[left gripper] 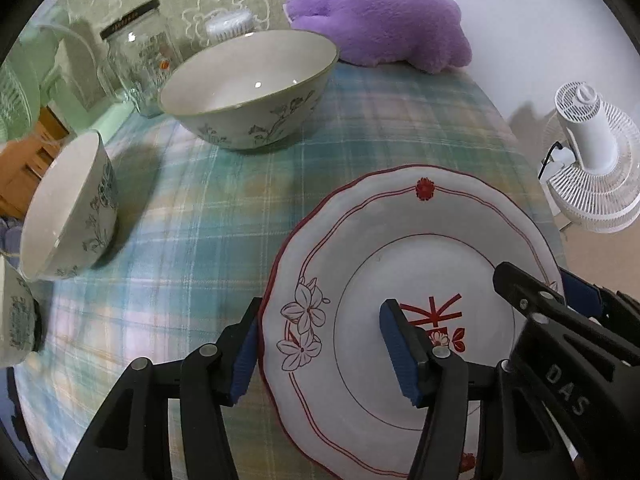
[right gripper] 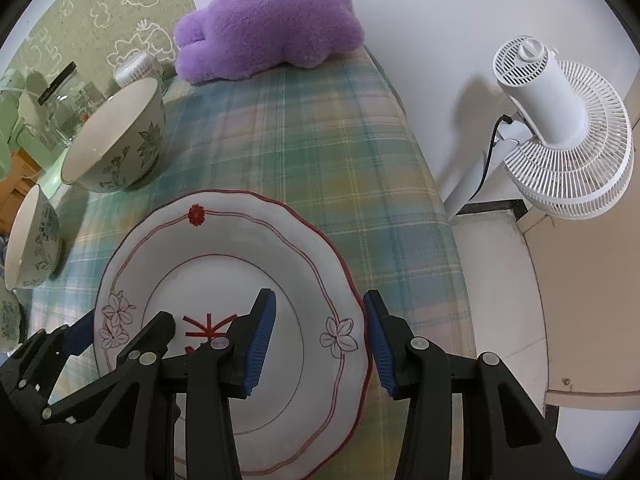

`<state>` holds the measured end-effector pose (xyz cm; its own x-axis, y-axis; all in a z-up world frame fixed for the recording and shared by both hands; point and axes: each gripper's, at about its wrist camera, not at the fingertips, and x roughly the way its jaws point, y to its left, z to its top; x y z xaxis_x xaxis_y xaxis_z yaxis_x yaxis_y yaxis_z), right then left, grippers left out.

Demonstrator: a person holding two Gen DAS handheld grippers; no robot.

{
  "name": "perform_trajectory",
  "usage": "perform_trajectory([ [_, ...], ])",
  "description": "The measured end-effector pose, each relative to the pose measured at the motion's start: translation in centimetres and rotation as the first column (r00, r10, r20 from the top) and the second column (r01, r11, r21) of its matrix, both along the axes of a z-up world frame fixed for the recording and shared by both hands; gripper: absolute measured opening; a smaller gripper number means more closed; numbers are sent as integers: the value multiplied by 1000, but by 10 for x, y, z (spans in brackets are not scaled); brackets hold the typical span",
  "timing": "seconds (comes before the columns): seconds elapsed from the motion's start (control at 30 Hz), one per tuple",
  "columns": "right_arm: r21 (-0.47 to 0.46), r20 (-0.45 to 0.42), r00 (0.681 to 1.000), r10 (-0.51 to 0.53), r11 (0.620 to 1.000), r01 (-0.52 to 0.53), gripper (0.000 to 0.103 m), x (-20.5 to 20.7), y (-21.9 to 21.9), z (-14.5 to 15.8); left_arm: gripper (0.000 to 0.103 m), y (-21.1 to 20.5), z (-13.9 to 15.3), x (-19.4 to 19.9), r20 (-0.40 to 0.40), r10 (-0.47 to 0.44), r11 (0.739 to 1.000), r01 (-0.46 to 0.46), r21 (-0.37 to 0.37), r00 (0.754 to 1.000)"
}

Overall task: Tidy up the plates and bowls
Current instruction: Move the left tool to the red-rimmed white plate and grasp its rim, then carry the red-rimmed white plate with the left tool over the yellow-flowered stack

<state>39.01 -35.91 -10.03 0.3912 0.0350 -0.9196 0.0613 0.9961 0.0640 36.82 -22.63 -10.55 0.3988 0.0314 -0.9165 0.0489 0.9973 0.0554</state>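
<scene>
A white plate with red trim and flower drawings [left gripper: 360, 240] lies on the plaid tablecloth; it also shows in the right wrist view [right gripper: 224, 240]. My left gripper [left gripper: 320, 352] is open, its jaws straddling the plate's left rim. My right gripper [right gripper: 320, 336] is open, its jaws straddling the plate's right rim; it shows in the left wrist view [left gripper: 560, 292]. A large floral bowl [left gripper: 248, 92] stands upright at the back. A smaller floral bowl [left gripper: 68, 208] stands at the left. Part of another bowl [left gripper: 16, 320] shows at the far left edge.
A purple plush toy [left gripper: 380, 16] lies at the table's far edge. A glass jar [left gripper: 140, 56] stands behind the large bowl. A white fan [right gripper: 560, 128] stands on the floor beyond the table's right edge [right gripper: 440, 208].
</scene>
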Motion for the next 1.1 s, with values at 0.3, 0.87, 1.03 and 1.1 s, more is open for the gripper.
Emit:
perform_trajectory([
  [0.3, -23, -4, 1000, -6, 1000, 6, 50, 7, 3, -7, 63, 0, -1, 1, 19, 7, 1000, -7, 1, 1000],
  [0.87, -51, 43, 999, -32, 998, 35, 50, -12, 4, 37, 63, 4, 43, -13, 49, 7, 999, -5, -40, 999],
  [1.03, -63, 69, 997, -40, 997, 44, 50, -27, 7, 61, 63, 6, 61, -25, 76, -6, 999, 9, -49, 997],
  [1.1, -66, 79, 996, -44, 997, 49, 50, -33, 8, 70, 63, 7, 68, -33, 92, -10, 999, 15, -49, 996],
])
